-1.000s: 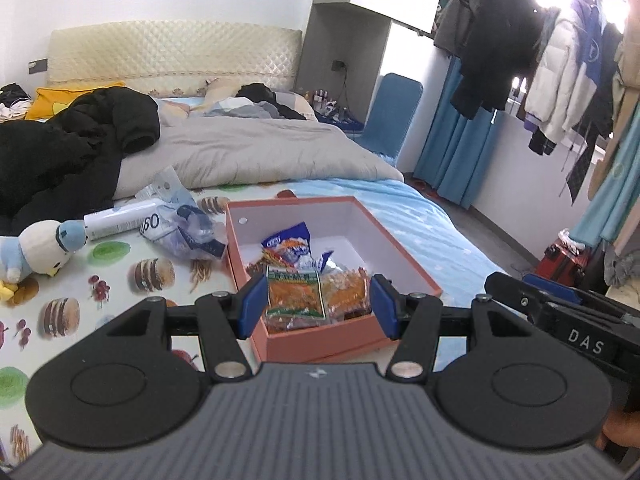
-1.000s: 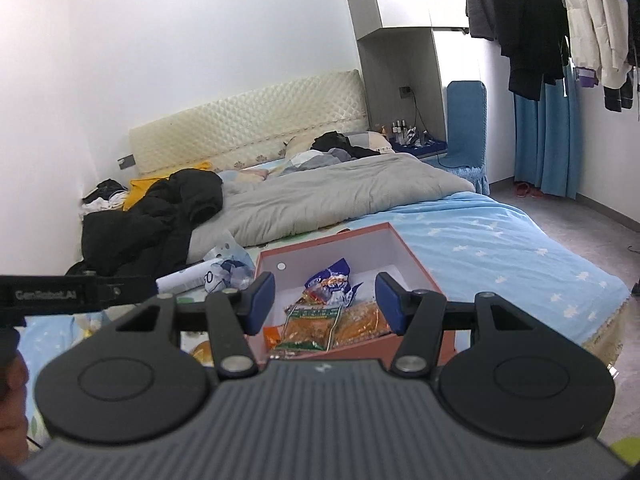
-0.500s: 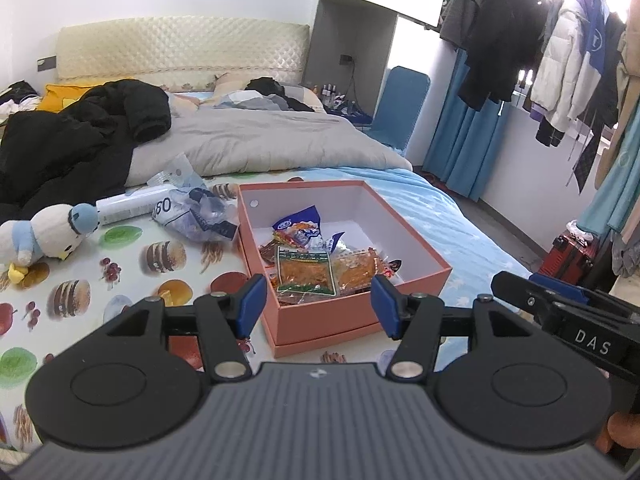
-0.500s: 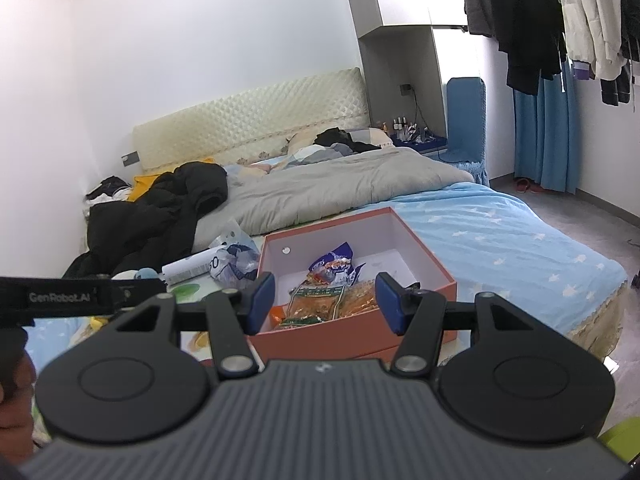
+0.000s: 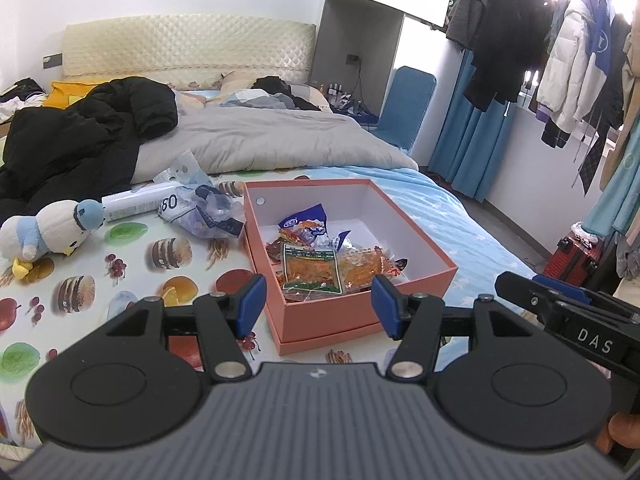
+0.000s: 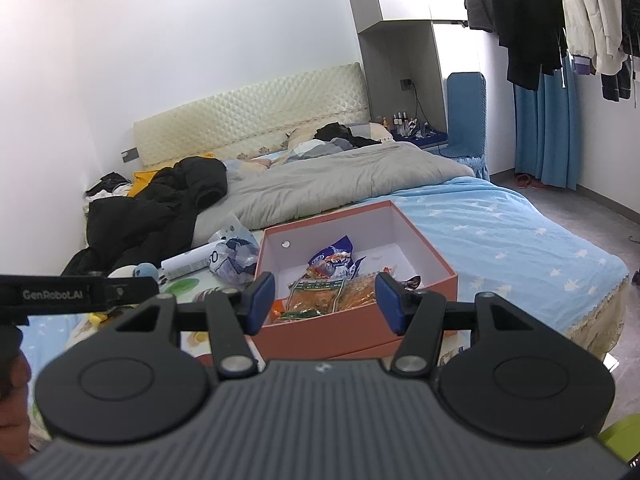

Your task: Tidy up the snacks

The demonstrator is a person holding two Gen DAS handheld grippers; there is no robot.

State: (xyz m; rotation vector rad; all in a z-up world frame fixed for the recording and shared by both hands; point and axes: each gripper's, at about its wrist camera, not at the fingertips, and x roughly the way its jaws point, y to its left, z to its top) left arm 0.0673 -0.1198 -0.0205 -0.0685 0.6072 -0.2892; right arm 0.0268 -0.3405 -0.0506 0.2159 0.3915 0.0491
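An open salmon-pink box (image 5: 332, 316) (image 6: 320, 336) sits on the bed near its foot. Inside lie several snack packets: a green-edged orange packet (image 5: 310, 266) (image 6: 316, 294), a blue packet (image 5: 306, 222) (image 6: 334, 254) and clear orange ones (image 5: 364, 266). My left gripper (image 5: 318, 306) hovers just short of the box's near wall, jaws open and empty. My right gripper (image 6: 324, 298) also stands open and empty in front of the box. The right gripper's body (image 5: 560, 320) shows at the left wrist view's right edge.
A crumpled plastic bag (image 5: 204, 210) and a white tube (image 5: 138, 202) lie left of the box, with a plush penguin (image 5: 48, 228) further left. A black jacket (image 5: 80, 136) and grey duvet (image 5: 260, 140) cover the bed's far half. Clothes (image 5: 508, 32) hang at right.
Both grippers have drawn back a little from the box, so it sits further ahead and its near wall shows in full. The jaws have kept their spread, and the snacks have not moved.
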